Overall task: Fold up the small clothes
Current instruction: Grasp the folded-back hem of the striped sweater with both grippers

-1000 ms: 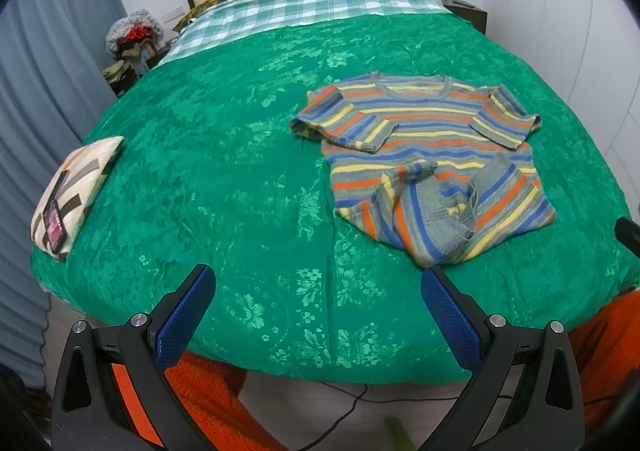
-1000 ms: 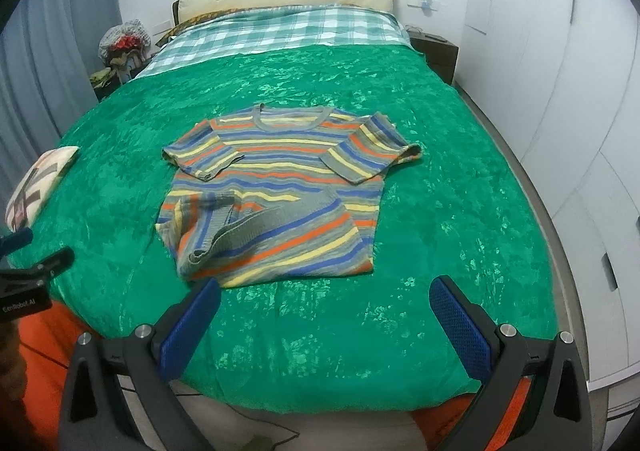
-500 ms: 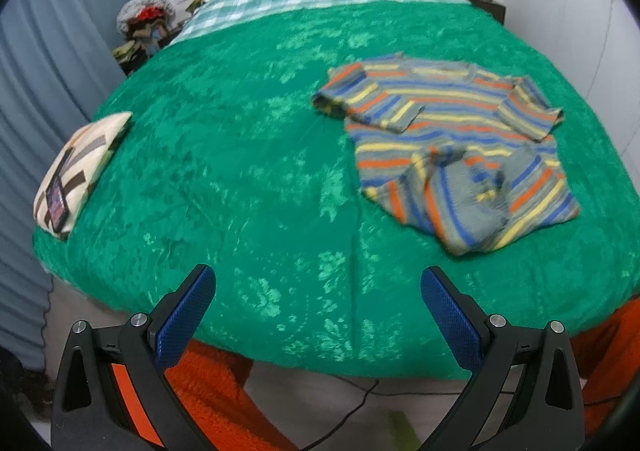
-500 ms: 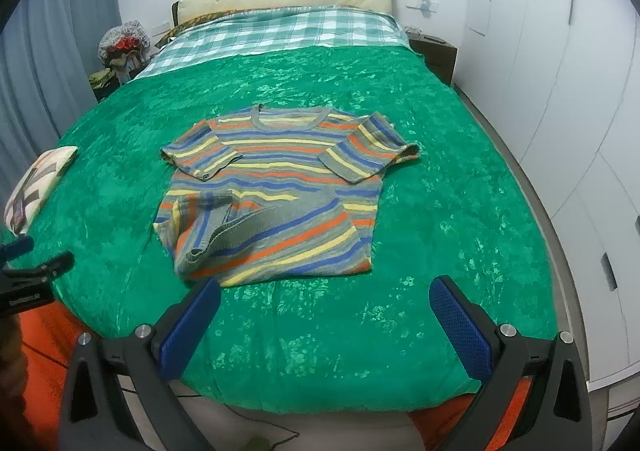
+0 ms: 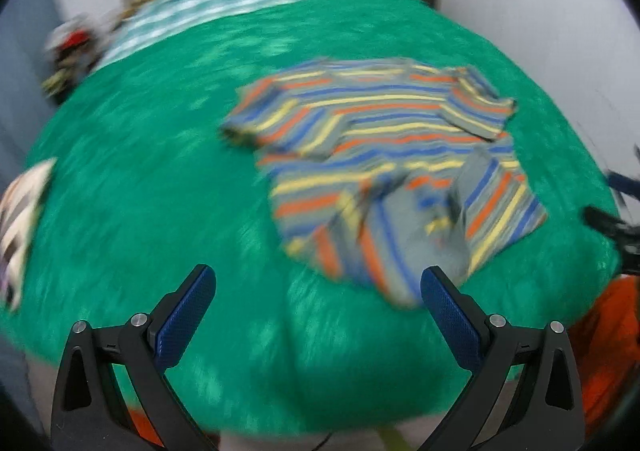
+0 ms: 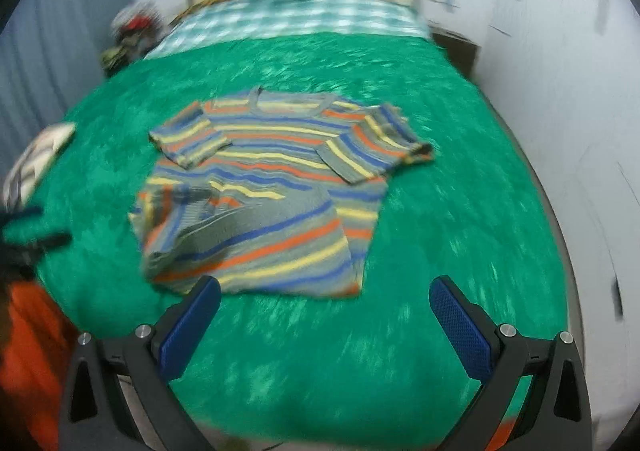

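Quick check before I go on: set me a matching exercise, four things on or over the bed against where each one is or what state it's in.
Things:
1. striped shirt
2. patterned cushion
3. checked sheet
4. right tool

Places or states:
A. at the head of the bed
B. open, holding nothing
C. at the bed's left edge
D. mid-bed, sleeves folded in, hem rumpled

Pairs: 1-D, 2-C, 3-A, 4-B

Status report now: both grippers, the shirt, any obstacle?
Left gripper open, right gripper open, both empty. Striped shirt on bed, hem bunched. No obstacle.
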Tool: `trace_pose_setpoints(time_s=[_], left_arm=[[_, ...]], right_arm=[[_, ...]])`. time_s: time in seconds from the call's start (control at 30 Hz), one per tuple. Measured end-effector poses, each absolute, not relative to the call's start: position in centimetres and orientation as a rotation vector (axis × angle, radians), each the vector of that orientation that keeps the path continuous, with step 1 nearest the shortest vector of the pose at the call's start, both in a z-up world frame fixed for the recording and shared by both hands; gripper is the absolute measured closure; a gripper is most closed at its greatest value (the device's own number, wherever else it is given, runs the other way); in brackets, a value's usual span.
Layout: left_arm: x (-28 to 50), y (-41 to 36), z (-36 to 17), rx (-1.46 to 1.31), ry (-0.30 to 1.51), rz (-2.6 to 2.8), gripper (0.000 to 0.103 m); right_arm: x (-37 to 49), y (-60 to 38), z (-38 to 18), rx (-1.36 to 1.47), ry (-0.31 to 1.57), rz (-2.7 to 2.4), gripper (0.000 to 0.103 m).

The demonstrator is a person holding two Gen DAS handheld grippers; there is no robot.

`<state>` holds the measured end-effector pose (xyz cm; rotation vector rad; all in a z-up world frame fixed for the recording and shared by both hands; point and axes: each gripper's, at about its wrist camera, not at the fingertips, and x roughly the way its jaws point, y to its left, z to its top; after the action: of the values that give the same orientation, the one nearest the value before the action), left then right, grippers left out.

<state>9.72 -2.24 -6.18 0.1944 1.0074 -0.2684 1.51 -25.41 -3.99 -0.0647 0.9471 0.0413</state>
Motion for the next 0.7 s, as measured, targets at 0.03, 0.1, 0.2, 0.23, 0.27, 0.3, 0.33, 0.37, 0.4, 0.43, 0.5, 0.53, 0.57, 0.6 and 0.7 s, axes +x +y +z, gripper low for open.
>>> trace_pose_setpoints(time_s=[0.03,0.1,0.2,0.23,0.27,0.3,0.33,0.37,0.4,0.43,0.5,0.53,0.57,0.6,0.7], left_arm=[[11.5,-3.0,-7.0,0.203,1.035,-0.317,0.001],[14.8,-4.5,-8.8,0.235,1.090,-0.390,0.001],[17.6,-6.3,-10.6,0.309,1.108,-0.422,0.001],[18.2,-6.8,-10.9,0.323,1.109,-0.429,0.002],[18.7,-7.3,-11.2,0.331,1.109,-0.443,0.002],[19.0,-7.7,-11.3,0.336,1.111,-0.462,0.002],[19.3,-8.2,-11.7,0.346,1.114,-0.485,0.004],[19.5,-8.8,-12.0,0.358,1.118,-0.510,0.010],[19.6,-9.0,-12.3,0.366,1.128,-0.527,0.023],[19.9,-9.3,-12.9,0.382,1.145,-0.539,0.032],[20.0,-9.9,-13.8,0.416,1.176,-0.544,0.090],[19.9,-9.8,-14.1,0.419,1.181,-0.548,0.100],[19.5,-9.5,-13.8,0.405,1.164,-0.560,0.100],[18.8,-9.0,-12.9,0.385,1.126,-0.585,0.101],[15.7,-6.6,-9.4,0.347,1.024,-0.666,0.101]], right_arm=[[3.5,-25.8,-5.2,-0.078,0.978,0.076,0.000],[7.4,-26.7,-7.6,-0.065,1.052,0.140,0.001],[12.3,-28.0,-10.8,-0.048,1.151,0.193,0.007],[13.4,-28.1,-11.6,-0.050,1.175,0.209,0.008],[14.7,-28.1,-12.4,-0.047,1.206,0.233,0.013],[15.7,-28.0,-13.1,-0.041,1.225,0.258,0.020],[16.5,-27.8,-13.6,-0.037,1.236,0.286,0.024],[17.0,-27.5,-14.2,-0.036,1.246,0.314,0.033],[17.3,-27.1,-14.5,-0.036,1.254,0.339,0.044],[17.6,-26.6,-14.8,-0.042,1.260,0.361,0.049],[17.6,-26.0,-14.7,-0.056,1.256,0.390,0.084],[17.5,-26.0,-14.5,-0.061,1.248,0.400,0.095],[17.1,-25.9,-14.0,-0.074,1.225,0.402,0.099],[16.3,-26.1,-13.1,-0.078,1.197,0.413,0.099],[13.1,-27.2,-9.5,-0.059,1.113,0.467,0.099]])
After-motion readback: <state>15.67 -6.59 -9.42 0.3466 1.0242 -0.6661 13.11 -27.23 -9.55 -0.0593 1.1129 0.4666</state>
